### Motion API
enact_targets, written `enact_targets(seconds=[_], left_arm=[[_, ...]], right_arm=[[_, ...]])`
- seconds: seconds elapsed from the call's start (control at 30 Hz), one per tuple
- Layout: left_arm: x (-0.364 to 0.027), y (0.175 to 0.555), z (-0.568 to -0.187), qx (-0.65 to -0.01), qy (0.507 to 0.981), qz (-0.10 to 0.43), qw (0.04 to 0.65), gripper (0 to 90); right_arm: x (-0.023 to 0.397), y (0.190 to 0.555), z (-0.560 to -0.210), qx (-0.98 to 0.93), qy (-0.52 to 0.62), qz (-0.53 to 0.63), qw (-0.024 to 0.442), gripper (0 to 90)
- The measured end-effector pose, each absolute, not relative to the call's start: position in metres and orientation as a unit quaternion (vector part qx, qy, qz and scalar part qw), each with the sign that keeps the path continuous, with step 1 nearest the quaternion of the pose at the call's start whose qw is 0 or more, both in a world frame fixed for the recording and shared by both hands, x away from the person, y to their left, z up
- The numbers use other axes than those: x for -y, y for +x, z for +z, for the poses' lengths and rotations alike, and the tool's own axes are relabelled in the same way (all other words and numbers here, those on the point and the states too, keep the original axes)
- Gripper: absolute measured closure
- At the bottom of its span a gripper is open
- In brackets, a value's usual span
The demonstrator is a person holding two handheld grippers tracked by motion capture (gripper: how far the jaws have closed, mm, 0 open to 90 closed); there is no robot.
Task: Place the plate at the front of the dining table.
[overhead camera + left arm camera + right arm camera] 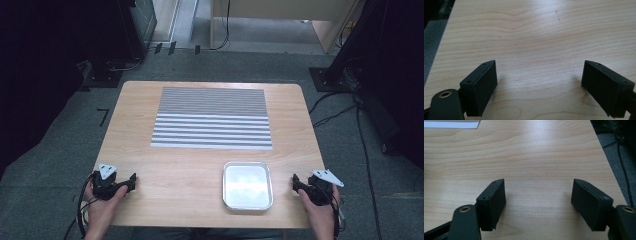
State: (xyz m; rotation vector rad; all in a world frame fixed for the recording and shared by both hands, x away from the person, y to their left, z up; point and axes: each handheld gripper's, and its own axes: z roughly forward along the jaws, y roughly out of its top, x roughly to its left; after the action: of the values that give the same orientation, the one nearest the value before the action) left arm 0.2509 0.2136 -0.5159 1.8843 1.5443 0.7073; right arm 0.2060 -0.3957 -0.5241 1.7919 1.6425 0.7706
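A wooden table (200,160) carries a grey-and-white striped mat (212,117) across its far half and a shallow silver tray (247,185) near the front, right of centre. The tray holds nothing. My left gripper (131,181) rests at the table's front left corner, held by a hand. Its jaws stand wide apart over bare wood in the left gripper view (539,82). My right gripper (296,183) sits at the front right edge, just right of the tray. It is open too, with bare wood between its jaws (538,200).
Grey carpet surrounds the table, with black cables (367,150) trailing on the right. Dark stands (105,70) and a pale wooden desk (280,15) stand beyond the far edge. A corner of the striped mat (451,124) shows at the top left of the right gripper view.
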Motion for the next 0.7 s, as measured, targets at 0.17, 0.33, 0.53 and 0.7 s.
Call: enact_targets(seconds=[0.17,0.33,0.53,0.7], left_arm=[[-0.209,0.248,-0.512,-0.581,0.708,0.254,0.31,13.6],[-0.202,0.243,-0.503,-0.579,0.697,0.255,0.337,13.8],[-0.19,0.24,-0.5,-0.568,0.7,0.253,0.35,14.0],[-0.183,0.238,-0.498,-0.564,0.702,0.252,0.356,14.1]], right_arm=[[0.397,0.203,-0.524,-0.609,0.678,0.286,0.295,24.5],[0.398,0.198,-0.522,-0.6,0.679,0.302,0.297,24.1],[0.394,0.191,-0.515,-0.596,0.669,0.321,0.308,26.6],[0.391,0.187,-0.511,-0.598,0.665,0.325,0.307,27.9]])
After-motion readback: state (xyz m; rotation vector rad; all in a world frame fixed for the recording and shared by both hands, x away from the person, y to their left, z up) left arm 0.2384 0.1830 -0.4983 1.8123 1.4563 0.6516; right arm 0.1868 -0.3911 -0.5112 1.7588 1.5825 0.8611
